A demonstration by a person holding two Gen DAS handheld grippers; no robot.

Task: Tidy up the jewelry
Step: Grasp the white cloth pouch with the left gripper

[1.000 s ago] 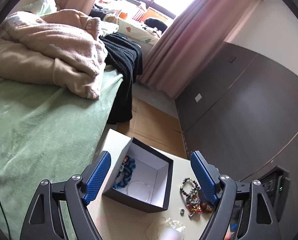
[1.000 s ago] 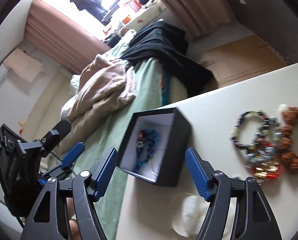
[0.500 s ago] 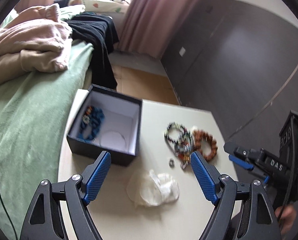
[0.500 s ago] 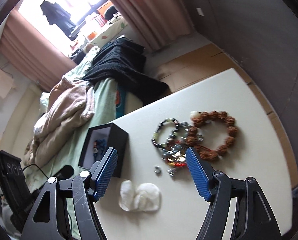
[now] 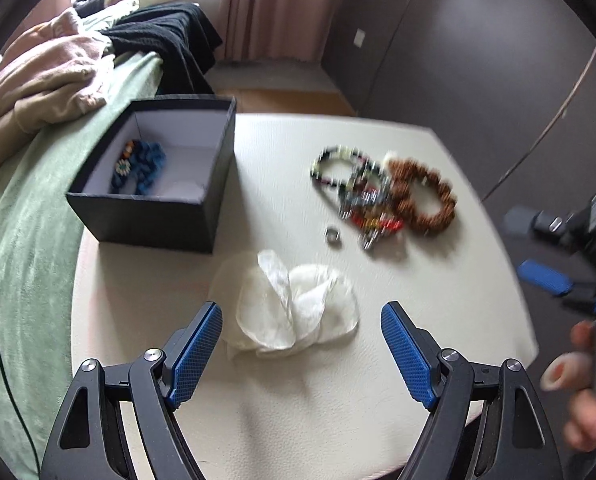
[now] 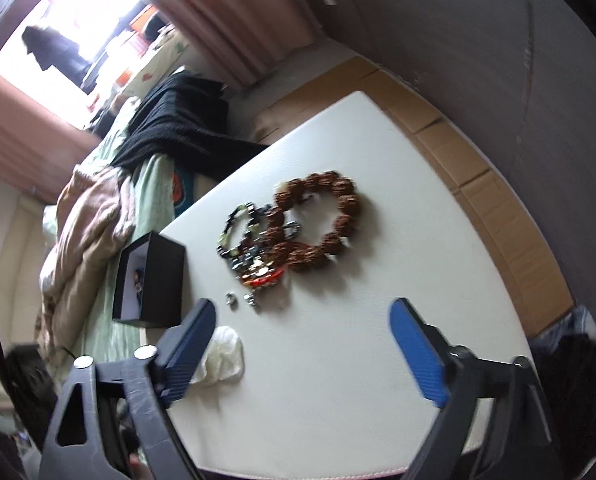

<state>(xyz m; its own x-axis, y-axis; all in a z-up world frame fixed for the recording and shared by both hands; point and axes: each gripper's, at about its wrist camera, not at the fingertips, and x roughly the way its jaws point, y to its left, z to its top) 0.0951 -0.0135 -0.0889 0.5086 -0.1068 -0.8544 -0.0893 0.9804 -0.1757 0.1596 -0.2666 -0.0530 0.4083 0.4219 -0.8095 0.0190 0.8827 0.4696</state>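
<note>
The left claw (image 5: 301, 350) hangs wide open and empty over the white surface (image 5: 282, 412), a crumpled white wrapper (image 5: 294, 312) just ahead of it. The right claw (image 6: 302, 344) is opening (nothing between its jaws); the brown bead bracelet (image 6: 322, 220) lies ahead, touching the tangled smaller bracelets (image 6: 250, 248) beside the black box (image 6: 158, 276).

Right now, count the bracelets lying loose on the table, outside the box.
3 at least: the brown bead bracelet, the dark-and-pale bead bracelet and a multicoloured one tangled between them. More may be hidden in that blurred tangle.
</note>
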